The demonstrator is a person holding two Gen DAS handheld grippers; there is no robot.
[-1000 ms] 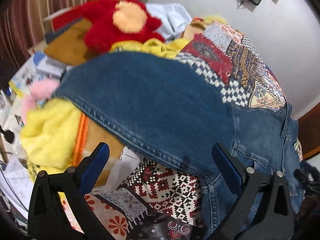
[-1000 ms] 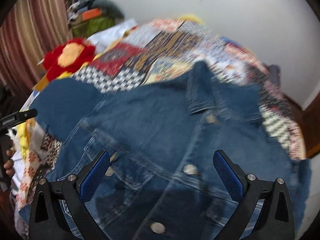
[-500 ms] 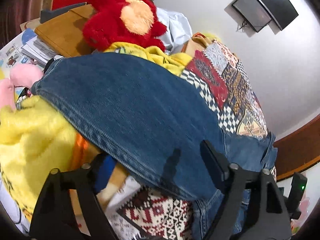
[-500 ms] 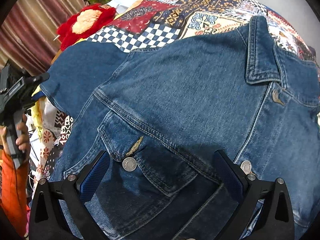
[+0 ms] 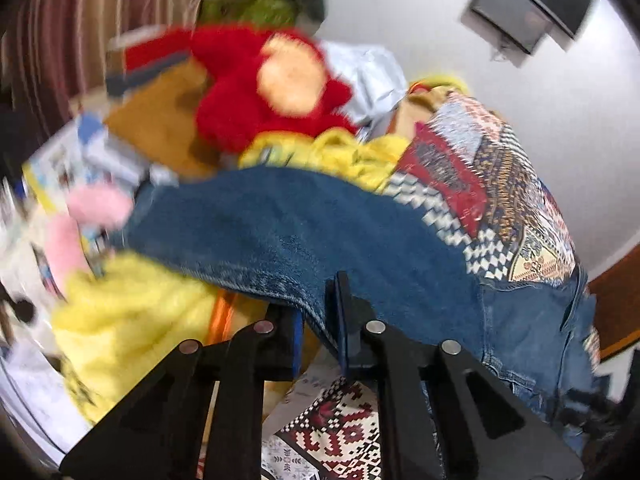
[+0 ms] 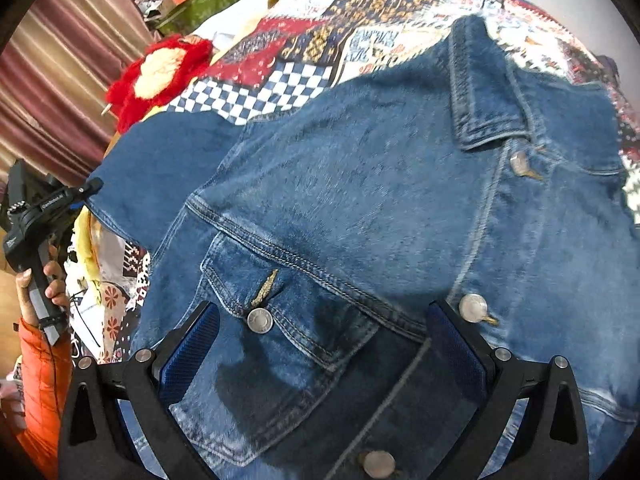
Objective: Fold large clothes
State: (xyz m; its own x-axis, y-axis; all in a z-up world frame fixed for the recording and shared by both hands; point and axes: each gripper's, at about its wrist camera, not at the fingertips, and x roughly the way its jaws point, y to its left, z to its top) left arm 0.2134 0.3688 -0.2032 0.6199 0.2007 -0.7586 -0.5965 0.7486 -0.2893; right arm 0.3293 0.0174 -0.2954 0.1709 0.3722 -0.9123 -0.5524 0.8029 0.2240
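Jacket [image 6: 400,208] is spread front-up across the patchwork quilt [image 6: 320,36] on the bed, collar toward the far side, so that's where we're at. Going left to right: our left gripper [image 5: 318,332] has its fingers clenched on the sleeve [image 5: 304,236] edge, which hangs out over a yellow plush [image 5: 120,320] and a pink one [image 5: 96,204]. Behind the sleeve sits a red plush [image 5: 272,92], pretty blurry. Further right, our right gripper [image 6: 320,344] hovers over the chest pocket [image 6: 280,312] with fingers spread wide, one each side of the pocket flap, gripping nothing. From that view we can also see the left gripper off at the sleeve end.
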